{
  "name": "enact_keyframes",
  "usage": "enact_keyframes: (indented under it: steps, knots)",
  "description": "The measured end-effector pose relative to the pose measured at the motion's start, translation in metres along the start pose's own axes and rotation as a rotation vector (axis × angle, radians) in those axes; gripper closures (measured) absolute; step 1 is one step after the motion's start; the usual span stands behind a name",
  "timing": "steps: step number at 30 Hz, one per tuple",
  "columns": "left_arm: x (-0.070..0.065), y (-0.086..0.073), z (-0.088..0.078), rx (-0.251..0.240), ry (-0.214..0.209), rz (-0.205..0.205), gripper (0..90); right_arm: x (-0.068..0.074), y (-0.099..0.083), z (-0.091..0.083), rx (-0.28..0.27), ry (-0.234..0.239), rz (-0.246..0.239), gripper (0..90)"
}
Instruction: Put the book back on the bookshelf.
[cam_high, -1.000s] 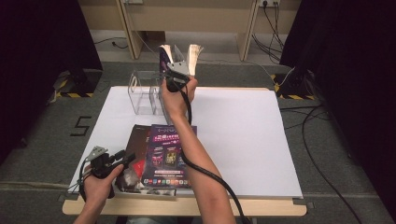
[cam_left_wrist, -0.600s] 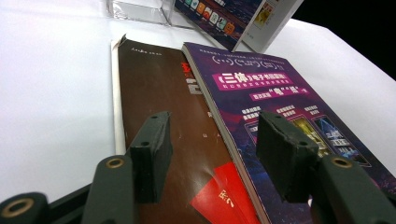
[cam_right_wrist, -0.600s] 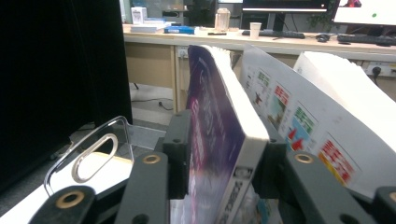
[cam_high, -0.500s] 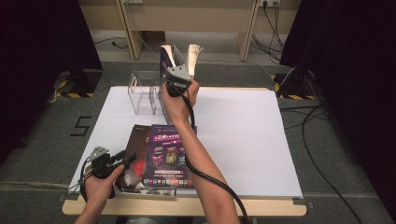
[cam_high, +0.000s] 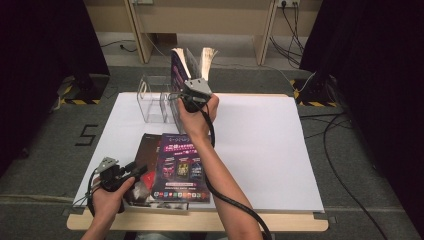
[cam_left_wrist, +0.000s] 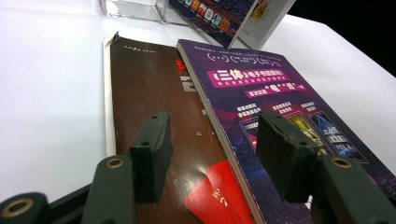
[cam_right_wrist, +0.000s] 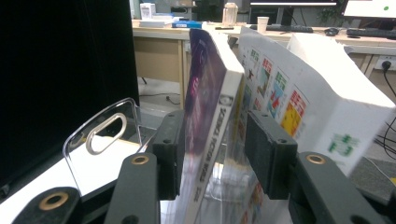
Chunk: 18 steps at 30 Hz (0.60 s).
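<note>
Right gripper view looks along the right gripper (cam_right_wrist: 212, 154), whose jaws have just been opening and now stand apart on either side of the purple book (cam_right_wrist: 205, 116); the left pad seems just at the cover while the right pad stands clear of the spine, so the book reads as released rather than clamped. The book stands upright in the clear acrylic rack (cam_right_wrist: 105, 135), with a white-covered book (cam_right_wrist: 299, 102) leaning away just beside it. In the high view the right gripper (cam_high: 192, 89) sits at the far edge of the white table (cam_high: 280, 150), right at the rack (cam_high: 155, 100) and the two standing books. The left gripper (cam_left_wrist: 215, 149) hovers with its jaws apart and nothing between the pads, just above the near end of two flat volumes: a brown book (cam_left_wrist: 154, 107) and a purple magazine (cam_left_wrist: 271, 102) lying partly over it; in the high view the left gripper (cam_high: 117, 172) waits at their near left corner. The step in hand looks like the end of shelving one book, the grip let go. Next, the right hand likely needs to draw straight back without nudging the upright book, then a flat volume must be lifted by its edge.
</note>
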<state>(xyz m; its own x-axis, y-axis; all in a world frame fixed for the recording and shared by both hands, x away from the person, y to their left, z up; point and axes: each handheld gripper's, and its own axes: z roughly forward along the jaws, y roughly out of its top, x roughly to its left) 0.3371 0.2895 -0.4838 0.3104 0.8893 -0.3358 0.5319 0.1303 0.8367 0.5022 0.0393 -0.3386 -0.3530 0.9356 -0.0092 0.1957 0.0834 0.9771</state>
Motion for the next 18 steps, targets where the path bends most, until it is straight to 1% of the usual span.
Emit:
enact_keyframes:
  steps: [2,4,10,11,13,18]
  knots:
    - [-0.001,0.0,0.0,0.001,0.0,-0.001,44.7,-0.001,-0.003,-0.002,0.005,0.009,-0.003,57.9]
    - [-0.001,-0.001,0.001,0.002,-0.001,0.0,44.7,-0.002,-0.005,-0.005,0.013,0.017,0.004,57.6]
    - [-0.002,-0.001,0.001,0.009,-0.003,0.008,44.6,-0.006,-0.01,-0.013,0.016,0.027,0.005,57.4]
    - [-0.002,-0.001,0.002,0.01,-0.002,0.008,44.6,-0.006,-0.011,-0.014,0.017,0.034,0.007,57.4]
    - [-0.003,-0.001,0.002,0.01,-0.003,0.009,44.6,-0.007,-0.012,-0.017,0.023,0.038,0.02,57.3]
    - [-0.004,-0.001,0.002,0.01,-0.003,0.012,44.6,-0.008,-0.015,-0.023,0.02,0.042,0.017,56.4]
